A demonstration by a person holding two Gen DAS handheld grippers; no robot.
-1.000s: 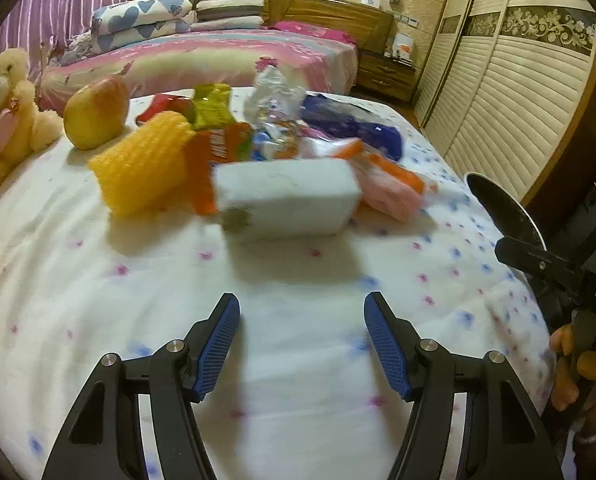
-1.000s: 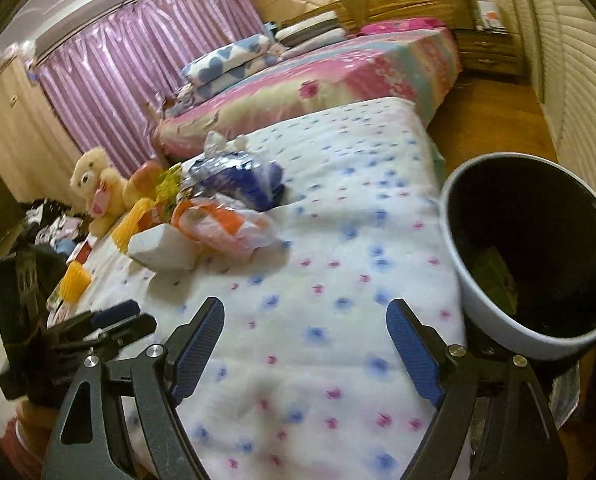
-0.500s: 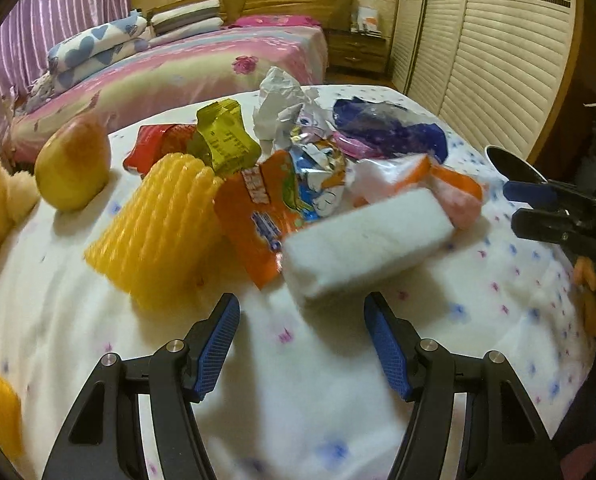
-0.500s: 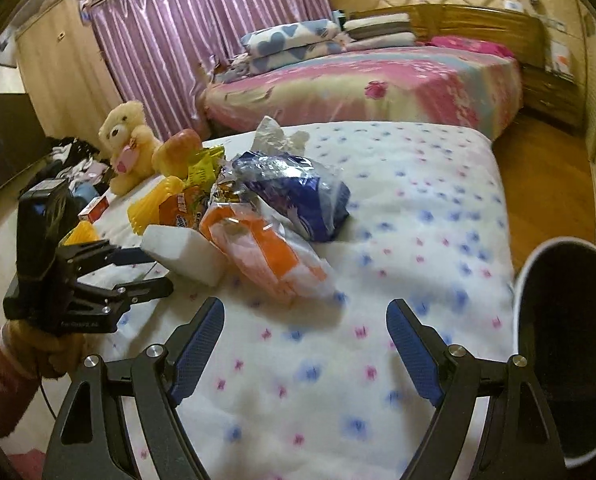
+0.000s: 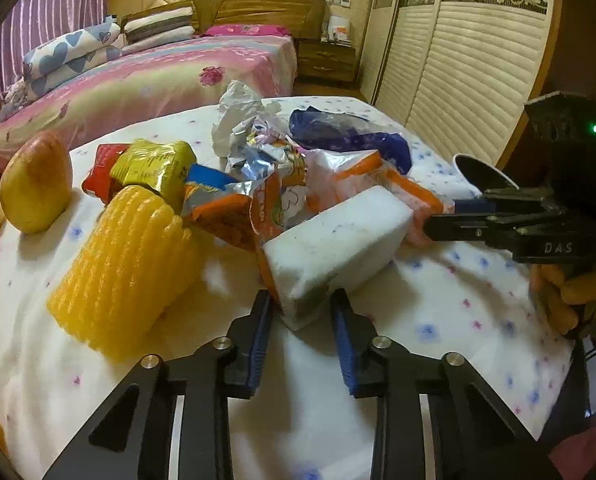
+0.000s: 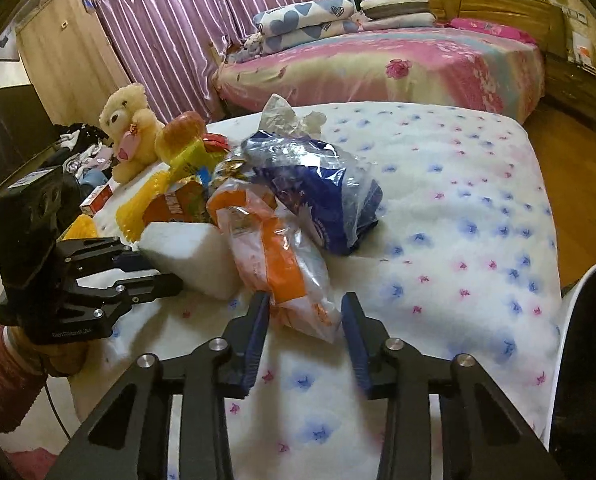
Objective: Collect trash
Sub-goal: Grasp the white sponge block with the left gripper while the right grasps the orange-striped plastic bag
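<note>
A pile of trash lies on the flowered sheet: a white foam block [image 5: 338,248], an orange-and-clear plastic bag [image 6: 276,260], a blue bag [image 6: 326,200], crumpled wrappers [image 5: 246,128] and snack packets [image 5: 154,164]. My left gripper [image 5: 302,300] has its jaws around the near end of the foam block, touching or nearly touching it. My right gripper [image 6: 302,304] has its jaws on both sides of the orange bag's near end. Each gripper also shows in the other's view, the right [image 5: 442,220] and the left [image 6: 154,272].
A trash bin [image 6: 586,320] with a white rim and dark inside stands at the bed's right edge. A yellow corn toy [image 5: 126,264], an apple [image 5: 36,184] and a teddy bear [image 6: 130,128] lie left of the pile. A second bed [image 5: 158,76] is behind.
Both grippers have moved in toward the pile and narrowed. The left now brackets the foam block, the right the orange bag. The bin has slid to the right edge of the right view.
</note>
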